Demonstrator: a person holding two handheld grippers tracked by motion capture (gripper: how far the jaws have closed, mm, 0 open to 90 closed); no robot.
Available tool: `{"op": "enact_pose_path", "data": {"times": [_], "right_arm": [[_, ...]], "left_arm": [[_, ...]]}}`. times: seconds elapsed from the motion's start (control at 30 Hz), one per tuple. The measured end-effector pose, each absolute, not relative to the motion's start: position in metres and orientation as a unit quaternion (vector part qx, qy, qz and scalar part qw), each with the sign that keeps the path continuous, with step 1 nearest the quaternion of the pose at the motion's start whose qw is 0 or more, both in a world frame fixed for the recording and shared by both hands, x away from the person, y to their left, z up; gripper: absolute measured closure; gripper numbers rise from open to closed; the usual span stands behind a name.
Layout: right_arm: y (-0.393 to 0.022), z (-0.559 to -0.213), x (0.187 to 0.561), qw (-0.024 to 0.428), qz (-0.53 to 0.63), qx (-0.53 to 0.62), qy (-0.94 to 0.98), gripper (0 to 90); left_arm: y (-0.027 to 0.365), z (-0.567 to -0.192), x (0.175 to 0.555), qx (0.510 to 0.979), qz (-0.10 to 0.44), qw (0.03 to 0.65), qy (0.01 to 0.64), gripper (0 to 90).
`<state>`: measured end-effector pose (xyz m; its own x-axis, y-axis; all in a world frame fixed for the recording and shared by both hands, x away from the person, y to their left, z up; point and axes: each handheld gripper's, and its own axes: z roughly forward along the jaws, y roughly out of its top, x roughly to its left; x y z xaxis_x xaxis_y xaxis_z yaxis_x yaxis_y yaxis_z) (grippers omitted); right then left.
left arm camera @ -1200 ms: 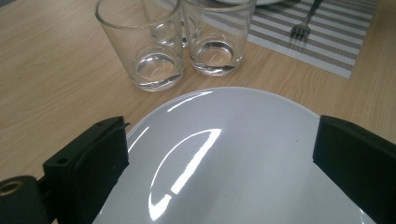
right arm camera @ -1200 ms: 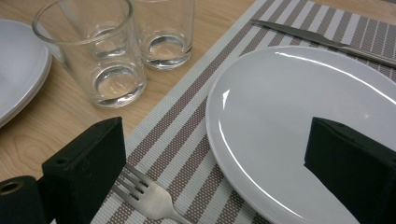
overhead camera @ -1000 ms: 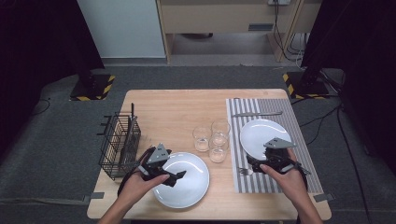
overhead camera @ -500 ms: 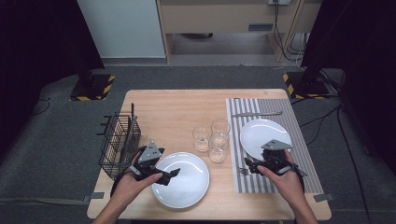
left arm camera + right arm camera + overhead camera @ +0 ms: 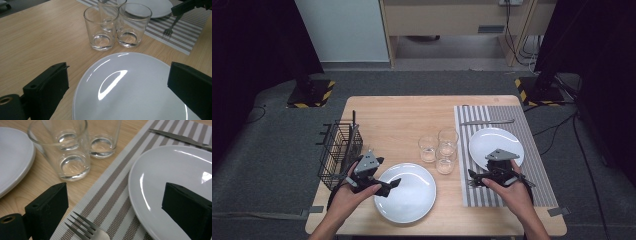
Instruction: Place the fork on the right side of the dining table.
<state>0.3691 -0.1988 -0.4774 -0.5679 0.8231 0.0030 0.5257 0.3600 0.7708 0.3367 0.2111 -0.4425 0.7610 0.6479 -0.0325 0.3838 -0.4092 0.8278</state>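
The left gripper (image 5: pixel 388 186) hovers over the left edge of a round white ceramic plate (image 5: pixel 407 192) that lies flat on the bare wooden table (image 5: pixel 392 120), near the front edge. Its jaws are spread wide; in the left gripper view they straddle the near rim of the plate (image 5: pixel 140 90) without touching it.

On the right, the right gripper (image 5: pixel 476 176) is low over a grey-and-white striped placemat (image 5: pixel 532 125), jaws spread apart too, with a steel fork (image 5: pixel 87 230) lying between them and a second white plate (image 5: pixel 175 185) just beside it on the mat.

I'd judge the plate stiff, fairly heavy for two small pads, glazed and slippery, and breakable if it drops. Lying flat, it offers only its thin raised rim, so one jaw would have to slide under the lip and the other press on top. The fork is light and hard, best pinched across its handle.

Three clear drinking glasses (image 5: pixel 439 147) stand clustered between the plates, near enough to knock.
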Motion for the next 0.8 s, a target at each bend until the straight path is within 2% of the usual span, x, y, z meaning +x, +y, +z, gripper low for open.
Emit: {"op": "enact_pose_path", "data": {"times": [0.53,0.8], "right_arm": [[-0.154,-0.475,0.386,0.159,0.396,0.379,0.821,5.5],[-0.132,-0.477,0.394,0.154,0.399,0.370,0.825,5.9]], "left_arm": [[0.206,-0.460,0.341,0.831,0.151,0.438,0.308,2.9],[0.206,-0.463,0.341,0.836,0.157,0.430,0.302,2.9]]}}
